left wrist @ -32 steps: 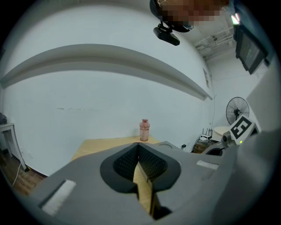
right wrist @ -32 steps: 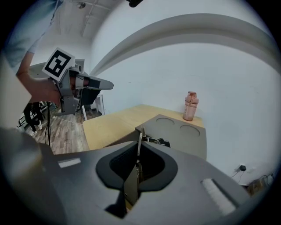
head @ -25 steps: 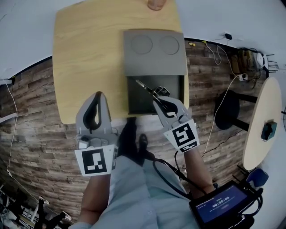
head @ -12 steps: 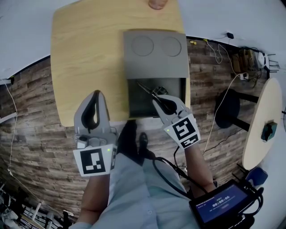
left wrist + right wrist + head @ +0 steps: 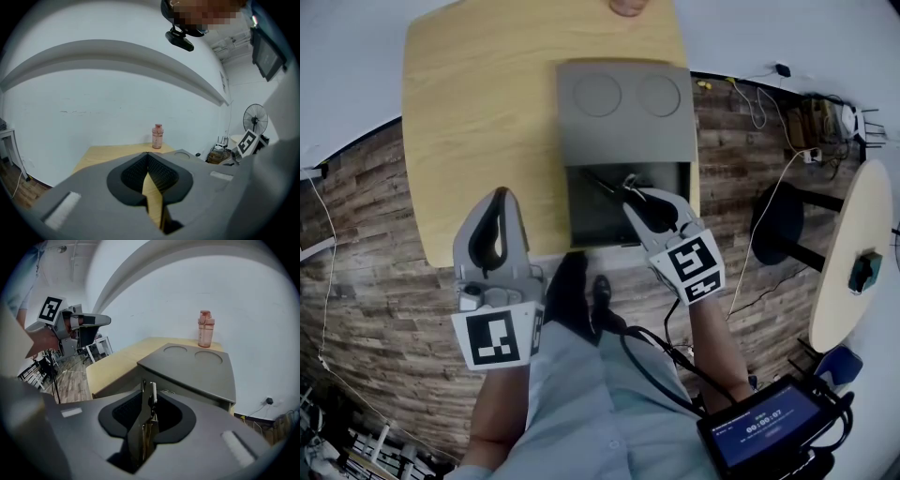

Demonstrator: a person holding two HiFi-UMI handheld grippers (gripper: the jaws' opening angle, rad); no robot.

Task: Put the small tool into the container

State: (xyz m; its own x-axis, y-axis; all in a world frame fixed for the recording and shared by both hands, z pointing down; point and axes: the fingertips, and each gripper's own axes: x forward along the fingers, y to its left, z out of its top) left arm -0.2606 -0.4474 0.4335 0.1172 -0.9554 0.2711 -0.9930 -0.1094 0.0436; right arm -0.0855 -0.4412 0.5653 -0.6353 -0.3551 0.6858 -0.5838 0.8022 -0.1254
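Left gripper (image 5: 500, 199): lower left of the head view, tips over the near edge of the desk (image 5: 478, 122), fingers drawn together on nothing, well apart from the work. Small tool (image 5: 602, 183): centre frame, inside the open dark compartment of the container (image 5: 581, 223), long axis running upper left to lower right. Right gripper (image 5: 645, 199): just right of centre and the nearer one, fingers opening with the tool's near end between them, so backing off toward the lower right looks like the next move.
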